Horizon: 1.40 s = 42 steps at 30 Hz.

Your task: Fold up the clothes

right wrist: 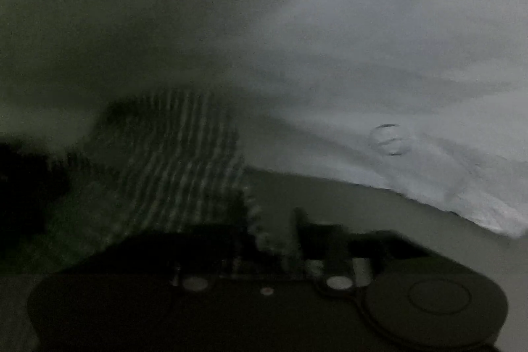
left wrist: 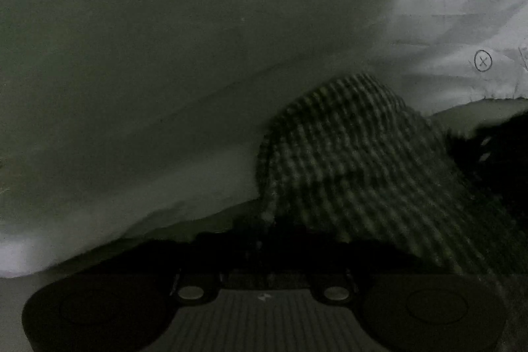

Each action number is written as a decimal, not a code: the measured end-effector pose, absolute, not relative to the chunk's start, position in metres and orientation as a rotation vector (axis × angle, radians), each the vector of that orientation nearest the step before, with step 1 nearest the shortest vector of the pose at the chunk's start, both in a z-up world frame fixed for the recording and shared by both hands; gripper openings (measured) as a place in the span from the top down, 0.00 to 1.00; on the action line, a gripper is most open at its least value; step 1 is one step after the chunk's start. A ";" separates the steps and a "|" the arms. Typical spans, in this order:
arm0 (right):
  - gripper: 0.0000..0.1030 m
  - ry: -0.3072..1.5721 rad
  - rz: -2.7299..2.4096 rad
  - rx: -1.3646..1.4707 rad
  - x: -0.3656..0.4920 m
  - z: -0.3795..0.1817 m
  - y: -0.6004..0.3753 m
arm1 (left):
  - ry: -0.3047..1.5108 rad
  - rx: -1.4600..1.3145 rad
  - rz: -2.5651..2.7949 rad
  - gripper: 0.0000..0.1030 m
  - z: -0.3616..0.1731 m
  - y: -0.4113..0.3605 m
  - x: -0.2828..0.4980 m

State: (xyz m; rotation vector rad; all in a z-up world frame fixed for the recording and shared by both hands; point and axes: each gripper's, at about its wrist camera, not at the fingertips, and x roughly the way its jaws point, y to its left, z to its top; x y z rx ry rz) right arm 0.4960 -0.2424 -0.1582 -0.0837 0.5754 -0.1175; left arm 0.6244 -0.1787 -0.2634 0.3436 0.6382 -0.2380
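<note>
Both views are dark. A dark knit garment with thin light stripes [left wrist: 356, 160] rises in a hump just ahead of my left gripper [left wrist: 264, 240] and drapes over its front, so the fingers are hidden. In the right wrist view the same striped garment [right wrist: 171, 154] lies over the left side of my right gripper [right wrist: 274, 236]. One dark finger [right wrist: 298, 233] pokes up beside the fabric's fringed edge. Whether either pair of jaws presses on the cloth does not show.
A wrinkled white sheet [left wrist: 165, 55] fills the background, with a circled X mark [left wrist: 482, 60] at the right. The white sheet [right wrist: 396, 71] in the right view bears a blurred circle mark [right wrist: 391, 139]; its edge lies over a grey surface [right wrist: 363, 207].
</note>
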 end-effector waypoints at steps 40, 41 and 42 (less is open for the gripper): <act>0.95 1.021 -0.431 0.078 0.010 -0.158 -0.356 | 1.091 -0.052 0.107 0.94 -0.236 0.075 0.151; 0.93 1.041 -0.438 0.071 0.011 -0.161 -0.357 | 1.096 -0.055 0.123 0.92 -0.239 0.077 0.148; 0.88 1.038 -0.449 0.076 0.010 -0.158 -0.358 | 1.098 -0.060 0.139 0.90 -0.241 0.079 0.145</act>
